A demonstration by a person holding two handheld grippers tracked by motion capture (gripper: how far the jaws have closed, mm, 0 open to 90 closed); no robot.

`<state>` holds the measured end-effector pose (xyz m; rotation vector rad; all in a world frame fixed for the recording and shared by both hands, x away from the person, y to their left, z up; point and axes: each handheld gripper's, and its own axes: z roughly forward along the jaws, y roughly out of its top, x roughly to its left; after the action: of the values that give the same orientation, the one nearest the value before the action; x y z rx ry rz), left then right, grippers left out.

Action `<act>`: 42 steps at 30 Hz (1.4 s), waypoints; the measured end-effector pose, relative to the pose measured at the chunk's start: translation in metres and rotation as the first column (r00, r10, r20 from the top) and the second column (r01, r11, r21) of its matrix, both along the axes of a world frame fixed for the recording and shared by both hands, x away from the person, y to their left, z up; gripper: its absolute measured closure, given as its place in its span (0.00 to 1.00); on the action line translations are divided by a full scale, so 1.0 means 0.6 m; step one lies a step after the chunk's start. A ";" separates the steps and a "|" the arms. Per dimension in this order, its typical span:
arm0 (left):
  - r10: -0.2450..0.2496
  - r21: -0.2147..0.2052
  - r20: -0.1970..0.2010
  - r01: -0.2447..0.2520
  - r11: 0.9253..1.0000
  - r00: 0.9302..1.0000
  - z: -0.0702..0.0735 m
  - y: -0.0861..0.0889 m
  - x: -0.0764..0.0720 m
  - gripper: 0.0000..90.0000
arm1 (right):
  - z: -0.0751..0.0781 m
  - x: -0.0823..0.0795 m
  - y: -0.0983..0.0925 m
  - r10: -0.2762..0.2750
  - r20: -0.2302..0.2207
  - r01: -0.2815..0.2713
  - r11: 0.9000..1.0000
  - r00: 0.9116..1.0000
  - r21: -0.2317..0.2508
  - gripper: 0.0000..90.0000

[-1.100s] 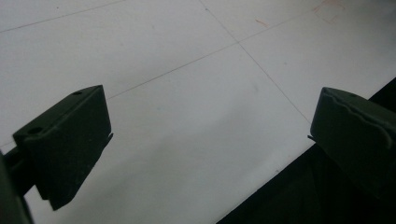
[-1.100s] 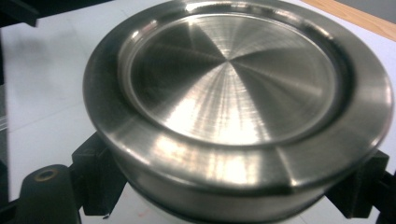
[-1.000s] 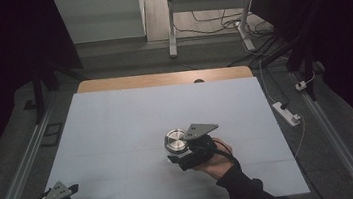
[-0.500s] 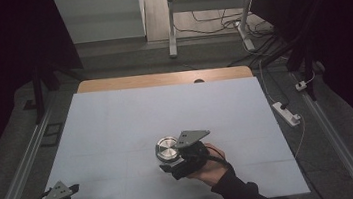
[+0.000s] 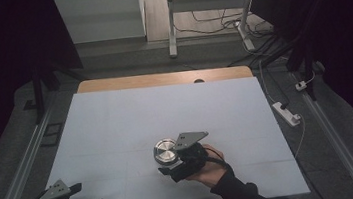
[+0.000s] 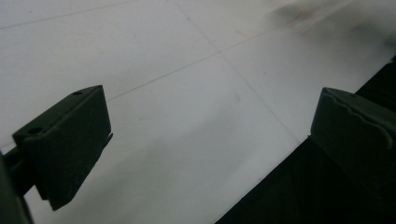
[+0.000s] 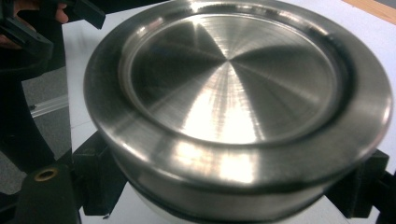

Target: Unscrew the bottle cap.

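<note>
A round steel container (image 5: 164, 151) with a shiny recessed lid (image 7: 229, 79) hangs a little above the white table sheet (image 5: 116, 121), near the front centre. My right gripper (image 5: 169, 159) is shut on it, one black jaw on each side of its body under the lid rim, and a hand holds the gripper from the right. At the table's front left corner my left gripper (image 5: 86, 196) stands open. Its two jaws are wide apart over bare white sheet in the left gripper view (image 6: 210, 140), with nothing between them. The left gripper (image 7: 28, 28) also appears far off in the right gripper view.
A strip of wooden tabletop (image 5: 162, 79) shows beyond the far edge of the sheet. A white power strip (image 5: 287, 113) with a cable lies on the floor to the right. Metal rails (image 5: 25, 162) run along both sides, and the table's front edge is dark (image 6: 327, 196).
My right gripper has carried the steel container slightly to the left and nearer the front edge. The left gripper has stayed in place, open.
</note>
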<state>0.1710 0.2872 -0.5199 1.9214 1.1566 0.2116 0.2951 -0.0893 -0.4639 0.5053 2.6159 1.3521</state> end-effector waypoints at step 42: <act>-0.414 -0.007 0.219 0.426 0.905 0.884 0.103 -0.145 0.130 0.00 | 0.003 -0.012 0.003 0.118 0.018 -0.118 0.993 0.993 0.003 0.16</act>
<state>0.2489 0.2000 -0.4583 1.9932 0.5777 0.1415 0.2878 -0.0877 -0.4622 0.3419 2.6672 1.3899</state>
